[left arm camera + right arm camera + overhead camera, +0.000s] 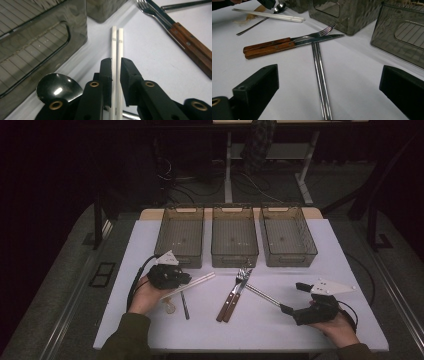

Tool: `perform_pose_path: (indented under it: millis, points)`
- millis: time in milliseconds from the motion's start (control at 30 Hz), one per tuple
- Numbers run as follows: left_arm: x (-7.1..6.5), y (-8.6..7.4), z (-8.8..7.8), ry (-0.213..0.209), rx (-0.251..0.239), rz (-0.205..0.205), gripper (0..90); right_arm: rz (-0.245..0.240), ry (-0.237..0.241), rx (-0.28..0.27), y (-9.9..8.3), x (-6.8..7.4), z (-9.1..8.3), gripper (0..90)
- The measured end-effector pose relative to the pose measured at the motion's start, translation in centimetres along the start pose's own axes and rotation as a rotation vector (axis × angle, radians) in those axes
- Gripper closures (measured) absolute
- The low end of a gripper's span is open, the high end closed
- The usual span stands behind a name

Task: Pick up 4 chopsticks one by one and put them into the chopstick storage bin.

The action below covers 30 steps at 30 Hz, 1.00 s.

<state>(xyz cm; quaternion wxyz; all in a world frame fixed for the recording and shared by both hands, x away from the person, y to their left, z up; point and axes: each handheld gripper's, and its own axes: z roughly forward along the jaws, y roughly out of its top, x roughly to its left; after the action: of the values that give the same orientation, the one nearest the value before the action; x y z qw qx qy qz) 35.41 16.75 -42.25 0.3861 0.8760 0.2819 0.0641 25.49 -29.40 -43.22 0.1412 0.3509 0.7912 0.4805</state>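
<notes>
A pair of white chopsticks [196,282] [117,42] lies on the white table in front of the left bin. My left gripper [187,279] [116,61] sits low over the pair, its jaws pressed against both sides of it. A pair of metal chopsticks [262,295] [319,72] lies right of centre, its far tips under a wooden-handled fork [235,292] [287,41] and knife [230,306] [274,51]. My right gripper [293,297] [328,75] is wide open, with its jaws to either side of the near end of the metal pair.
Three smoky translucent bins [178,257] [234,257] [290,257] stand in a row at the back of the table. A metal spoon [185,306] [58,88] lies by my left gripper. A tan scrap [170,308] lies next to the person's left hand.
</notes>
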Motion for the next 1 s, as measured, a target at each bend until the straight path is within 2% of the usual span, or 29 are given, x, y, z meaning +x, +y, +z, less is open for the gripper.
perform_pose_path:
  millis: [433, 700, 800, 1000]
  points:
    - [0.03, -0.23, 0.41, 0.001, 0.052, 0.018, 82.8, 0.000, 0.002, 0.002, -0.02, -0.01, 0.03, 2.3]
    - [-0.27, -0.27, 0.45, -0.008, 0.058, 0.028, 82.8, -0.002, 0.000, 0.002, -0.02, -0.03, 0.00, 2.3]
    - [-0.60, -0.29, 0.47, -0.018, 0.073, 0.045, 82.8, -0.003, 0.000, 0.000, -0.01, -0.04, -0.07, 2.3]
    - [-0.66, -0.32, 0.54, -0.013, 0.076, 0.048, 82.8, -0.001, 0.000, -0.001, -0.01, -0.07, -0.08, 2.3]
